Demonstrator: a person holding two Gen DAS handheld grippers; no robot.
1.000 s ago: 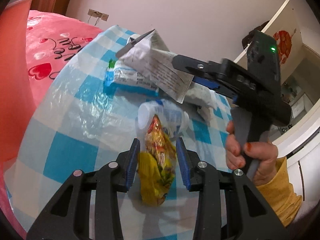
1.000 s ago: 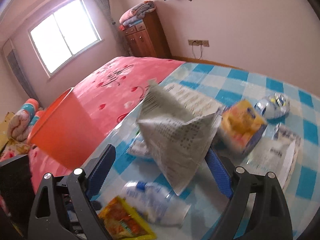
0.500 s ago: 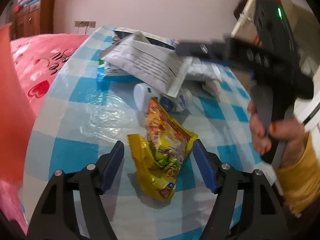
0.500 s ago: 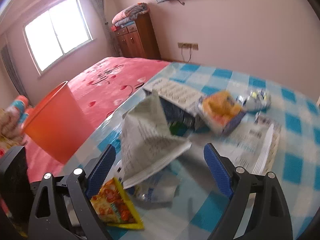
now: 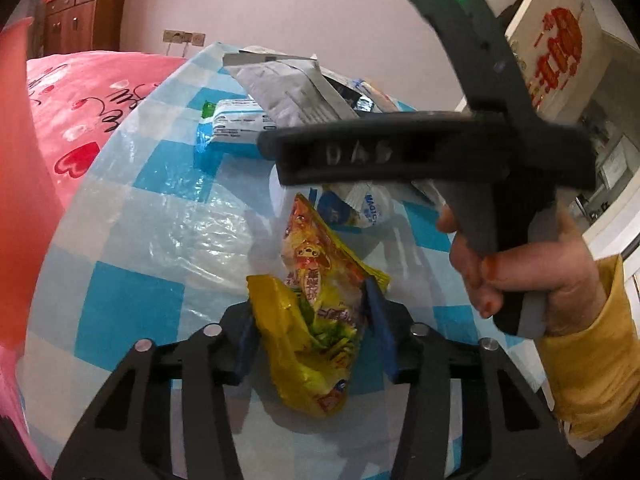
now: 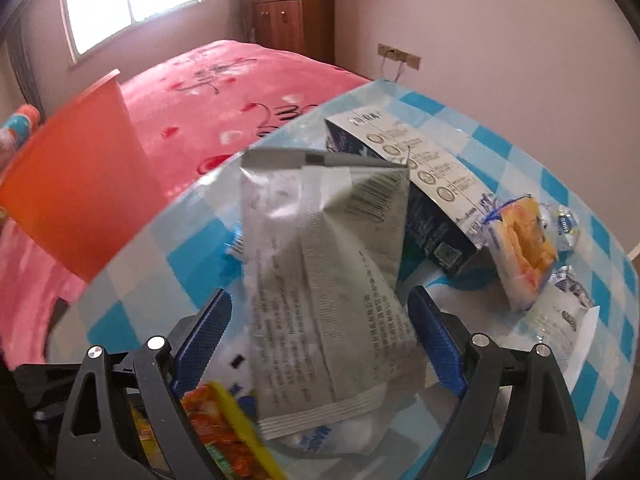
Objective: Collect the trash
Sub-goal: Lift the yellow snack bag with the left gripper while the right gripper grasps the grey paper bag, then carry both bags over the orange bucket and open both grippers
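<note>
A yellow and orange snack packet (image 5: pixel 320 312) lies on the blue checked tablecloth (image 5: pixel 132 240). My left gripper (image 5: pixel 314 334) has its blue pads pressed on both sides of the packet. The packet also shows low in the right wrist view (image 6: pixel 224 428). My right gripper (image 6: pixel 320 340) is wide open with a grey foil bag (image 6: pixel 328 276) between its fingers, touching neither pad; what holds the bag up is hidden. A crushed white plastic bottle (image 5: pixel 360 204) lies under the right gripper. The orange bin (image 6: pixel 80 196) stands left of the table.
A dark blue carton (image 6: pixel 424 184), an orange snack pack (image 6: pixel 524 248), a blue and white wrapper (image 5: pixel 236 128) and crumpled plastic (image 6: pixel 564 220) lie further back on the table. A pink bed (image 6: pixel 224 92) is beyond the bin. A wooden cabinet (image 6: pixel 292 12) stands by the wall.
My left gripper opened, then closed again on the snack packet. My right gripper opened wide and swung over the bottle, the grey bag still between its fingers.
</note>
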